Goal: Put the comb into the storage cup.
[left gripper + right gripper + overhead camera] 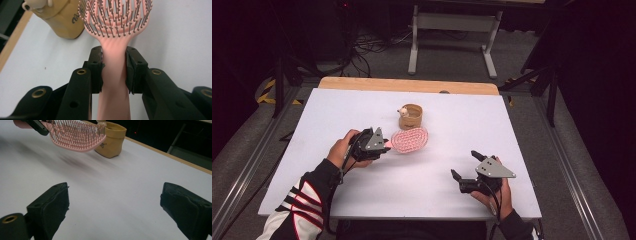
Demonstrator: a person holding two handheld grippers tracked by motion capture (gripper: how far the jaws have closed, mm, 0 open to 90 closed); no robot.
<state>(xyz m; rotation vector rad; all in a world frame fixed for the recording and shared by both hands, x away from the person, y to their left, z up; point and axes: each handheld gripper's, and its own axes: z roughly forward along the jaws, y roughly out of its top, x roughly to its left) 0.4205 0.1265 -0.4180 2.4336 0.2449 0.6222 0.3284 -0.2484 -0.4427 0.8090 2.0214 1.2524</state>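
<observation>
My left hand (341,148) sits left of the tabletop's (452,120) middle, and my left gripper (384,145) is clamped on the brush (410,140). In the left gripper view the pink handle runs straight up between the two black jaws, both pads pressed against its sides, and the head of the brush (115,17) fans out just beyond the tips, bristles (110,25) facing the camera. So the brush sticks out to the right of my gripper, handle in the grip, head free. From my right gripper view the brush (75,137) hangs above the white surface, bristles up, with a soft shadow under it, clear of the tabletop.

Just behind the brush head, toward the far edge, stands the pouch (410,116), a small tan one, upright, with something pale poking out at its rim. In the left gripper view the pouch (60,20) sits up and left of the brush head, close beside it; whether they touch I cannot tell.

Over to the right, near the near right corner of the tabletop, my right hand (497,195) holds the right gripper (464,165), its jaws spread wide apart, nothing between them but bare white surface. It is well apart from the brush.
</observation>
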